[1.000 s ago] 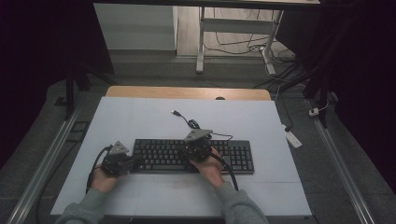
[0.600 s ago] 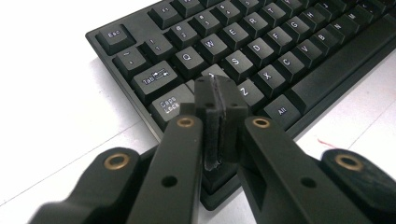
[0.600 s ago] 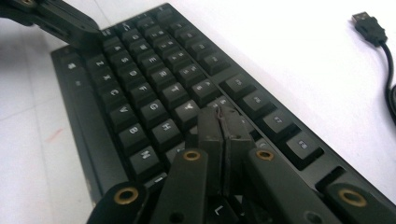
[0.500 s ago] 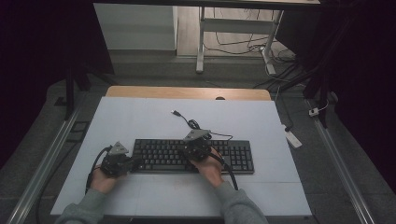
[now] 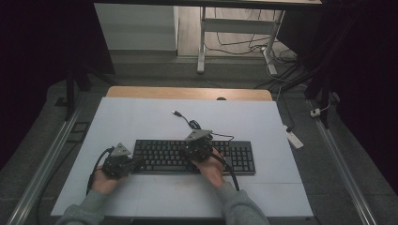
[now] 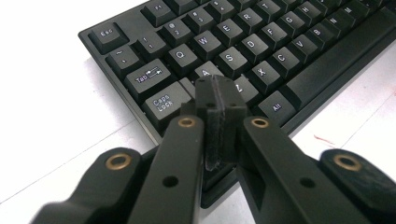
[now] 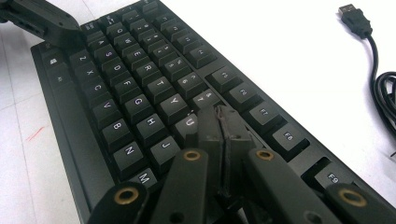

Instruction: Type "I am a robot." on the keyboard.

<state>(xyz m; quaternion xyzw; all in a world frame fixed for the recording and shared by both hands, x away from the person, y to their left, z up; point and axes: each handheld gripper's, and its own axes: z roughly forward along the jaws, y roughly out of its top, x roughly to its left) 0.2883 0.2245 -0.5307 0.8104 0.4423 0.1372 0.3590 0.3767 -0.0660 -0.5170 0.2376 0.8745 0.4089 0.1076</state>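
High view: the keyboard [image 5: 195, 157] lies on the white surface [image 5: 141, 117], a claw over each half. Left gripper view: left claw [image 6: 219, 93] pressed together above A. Right gripper view: right claw [image 7: 223, 119] pressed together near U; the blunt tip could strike two keys at once.

One camera hangs high over the person's side, facing forward and down across the whole worktop [image 5: 141, 117]. Two more ride the grippers, low and very close, looking along their jaws. All three share the keyboard [image 5: 195, 157]: the left gripper view sits at its Caps Lock end [image 6: 163, 100], the right gripper view near the middle keys [image 7: 140, 107].
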